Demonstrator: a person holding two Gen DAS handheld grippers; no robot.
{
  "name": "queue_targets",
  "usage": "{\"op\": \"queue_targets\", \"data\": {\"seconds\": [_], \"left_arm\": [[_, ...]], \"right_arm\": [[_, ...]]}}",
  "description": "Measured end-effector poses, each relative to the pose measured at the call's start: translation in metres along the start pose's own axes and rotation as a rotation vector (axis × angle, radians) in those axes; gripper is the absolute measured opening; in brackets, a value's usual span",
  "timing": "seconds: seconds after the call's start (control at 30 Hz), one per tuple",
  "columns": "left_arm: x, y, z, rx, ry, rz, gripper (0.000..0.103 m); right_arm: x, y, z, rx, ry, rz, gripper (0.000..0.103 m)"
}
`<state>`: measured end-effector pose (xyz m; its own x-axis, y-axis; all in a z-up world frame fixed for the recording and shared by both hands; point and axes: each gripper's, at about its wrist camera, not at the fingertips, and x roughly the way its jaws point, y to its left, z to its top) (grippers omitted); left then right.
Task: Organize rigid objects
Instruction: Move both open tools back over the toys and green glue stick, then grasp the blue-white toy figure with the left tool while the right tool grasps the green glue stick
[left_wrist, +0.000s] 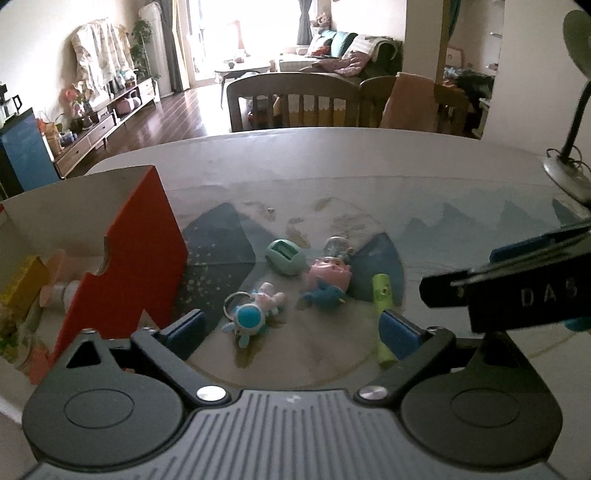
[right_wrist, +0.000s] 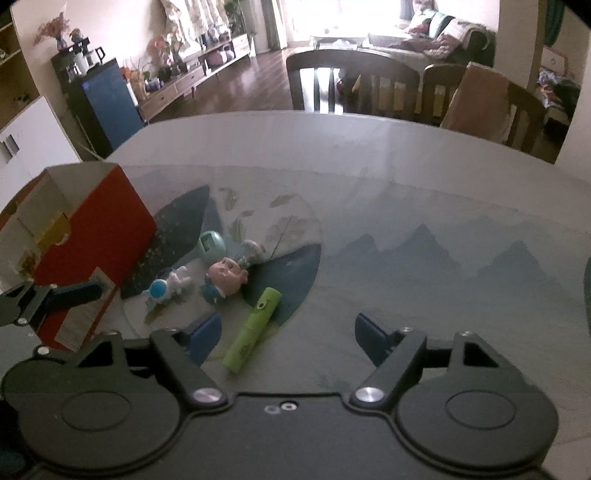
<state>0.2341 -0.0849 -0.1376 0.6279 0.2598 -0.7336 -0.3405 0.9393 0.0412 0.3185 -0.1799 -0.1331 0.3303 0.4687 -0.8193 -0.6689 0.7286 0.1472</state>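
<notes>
On the patterned table mat lie several small toys: an astronaut keychain (left_wrist: 255, 314), a pink pig figure (left_wrist: 328, 275), a mint green case (left_wrist: 286, 256), a small snow globe (left_wrist: 334, 245) and a green tube (left_wrist: 384, 317). My left gripper (left_wrist: 293, 332) hangs open just in front of the keychain, holding nothing. My right gripper (right_wrist: 290, 338) is open too; the green tube (right_wrist: 255, 326) lies on the mat between its fingers, nearer the left pad (right_wrist: 205, 338), untouched. The pig (right_wrist: 225, 275) and the keychain (right_wrist: 166, 286) sit beyond it.
A red cardboard box (left_wrist: 125, 258), open on top, stands left of the toys, with a yellow block (left_wrist: 22, 284) and other items inside. A lamp base (left_wrist: 569, 173) stands at the table's right. Wooden chairs (left_wrist: 291, 99) line the far edge.
</notes>
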Motion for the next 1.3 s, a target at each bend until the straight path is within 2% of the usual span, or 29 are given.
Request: {"op": "queue_targets", "data": {"seconds": [0.1,0.2,0.3,0.5,0.67,0.9,0.97,1.0,1.3], "left_arm": [[0.011,0.004,0.002,-0.013,0.014,0.001,0.094],[0.02,0.011,0.002,-0.04,0.036,-0.01,0.087],[0.028,0.018,0.003,-0.067,0.053,-0.011,0.082],[0.043,0.023,0.003,-0.061,0.073,-0.004,0.069],[0.051,0.027,0.002,-0.059,0.085,0.001,0.061],[0.057,0.029,0.003,-0.052,0.089,0.0,0.054],[0.057,0.029,0.004,-0.04,0.084,-0.003,0.049],[0.057,0.028,0.004,-0.033,0.081,-0.007,0.044],[0.054,0.028,0.002,-0.012,0.069,-0.018,0.04]], "right_arm": [[0.011,0.0,0.003,0.005,0.022,0.003,0.073],[0.022,-0.001,0.007,0.023,0.043,0.004,0.062],[0.032,0.0,0.01,0.04,0.063,0.012,0.06],[0.045,0.01,0.014,0.031,0.083,0.017,0.051],[0.055,0.015,0.017,0.029,0.103,0.006,0.038],[0.062,0.017,0.015,0.021,0.129,-0.015,0.031],[0.063,0.019,0.012,0.009,0.13,-0.02,0.03],[0.063,0.02,0.012,0.003,0.127,-0.021,0.03],[0.058,0.025,0.0,-0.038,0.112,-0.05,0.015]]}}
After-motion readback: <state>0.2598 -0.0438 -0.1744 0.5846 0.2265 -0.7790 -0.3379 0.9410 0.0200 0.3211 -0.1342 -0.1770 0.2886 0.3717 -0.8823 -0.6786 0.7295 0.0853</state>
